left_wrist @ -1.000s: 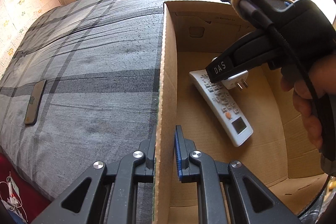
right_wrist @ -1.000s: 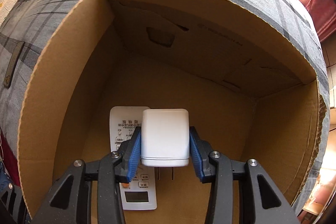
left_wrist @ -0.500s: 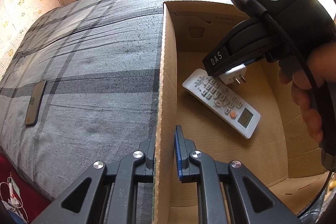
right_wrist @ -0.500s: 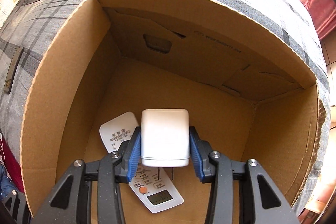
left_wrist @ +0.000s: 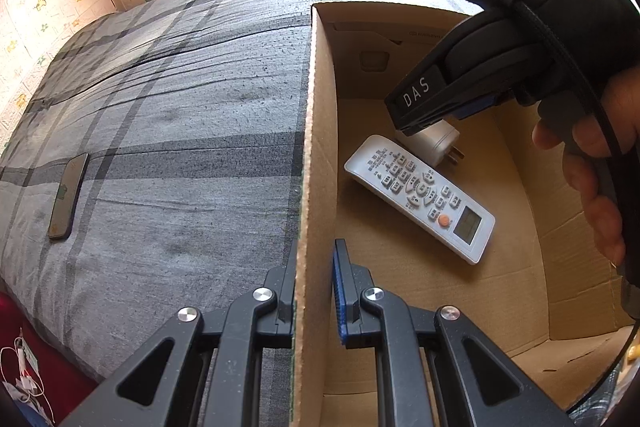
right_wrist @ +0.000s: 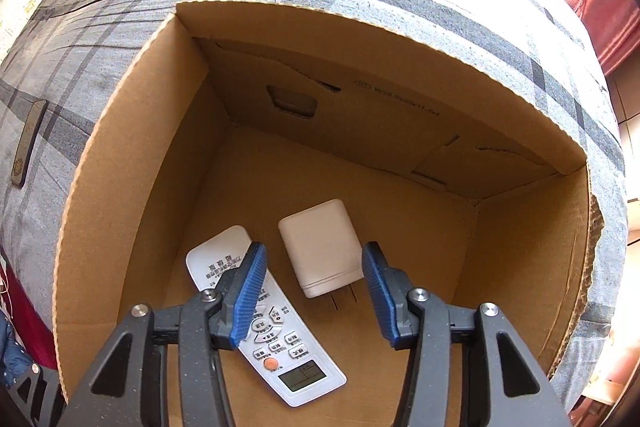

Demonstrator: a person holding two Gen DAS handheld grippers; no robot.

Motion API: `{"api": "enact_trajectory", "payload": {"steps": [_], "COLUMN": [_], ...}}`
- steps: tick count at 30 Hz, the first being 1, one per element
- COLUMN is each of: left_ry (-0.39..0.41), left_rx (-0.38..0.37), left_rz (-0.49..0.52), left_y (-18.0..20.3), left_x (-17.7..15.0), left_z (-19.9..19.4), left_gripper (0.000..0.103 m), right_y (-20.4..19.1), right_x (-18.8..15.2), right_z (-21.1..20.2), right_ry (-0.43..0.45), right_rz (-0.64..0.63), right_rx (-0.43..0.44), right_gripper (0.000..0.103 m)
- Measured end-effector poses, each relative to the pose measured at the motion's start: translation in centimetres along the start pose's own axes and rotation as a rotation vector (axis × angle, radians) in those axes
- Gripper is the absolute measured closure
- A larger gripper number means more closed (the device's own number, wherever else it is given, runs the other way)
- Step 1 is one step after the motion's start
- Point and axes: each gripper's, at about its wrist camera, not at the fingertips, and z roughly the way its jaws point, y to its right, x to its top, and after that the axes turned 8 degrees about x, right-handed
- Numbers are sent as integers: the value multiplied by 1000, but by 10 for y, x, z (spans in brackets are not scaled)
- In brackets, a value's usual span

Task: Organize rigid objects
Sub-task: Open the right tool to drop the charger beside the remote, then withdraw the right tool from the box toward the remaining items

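1. Now that the right claw has spread its blue pads wide, we no longer hold the white plug-in charger; half a second ago it was pinched between those pads above the box floor.
2. The charger lies flat on the bottom of the cardboard box, prongs pointing toward us, just beside the white remote control. Whether the two touch we cannot tell.
3. The remote rests at a slant on the box floor, its display end nearest the right wrist camera, and it has turned since a second ago.
4. Our left claw straddles the box's near side wall. The outer finger is against the cardboard, but a gap shows between the wall and the inner blue pad, so we judge it steadies the box loosely and cannot say it truly clamps. It sits as it did a second ago.
5. We take the release to mean the charger's placement is done: two rigid objects are now in the box.
6. On the grey checked bed, well apart from the box, a dark smartphone lies flat; we judge it the likely next item, with the right claw free to lift out and reach for it.
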Motion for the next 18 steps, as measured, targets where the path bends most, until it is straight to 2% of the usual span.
{"api": "enact_trajectory", "payload": {"steps": [3,5,8,18], "left_ry": [-1,0,1,-3], "left_rx": [1,0,4,-3], "left_rz": [-3,-4,-1,-5], "left_y": [0,0,1,-1], "left_x": [0,-1,-1,-1], "left_z": [1,0,0,0], "left_gripper": [89,89,89,89], "right_y": [-2,-6,-13,-12], "right_x": [-1,-3,-4,-9], "right_z": [-8,-16,-31,-62], "right_ry": [24,47,83,120], "right_rz": [4,3,-4,10], "right_rx": [-8,-21,-24,-48], "right_gripper": [45,38,37,31]}}
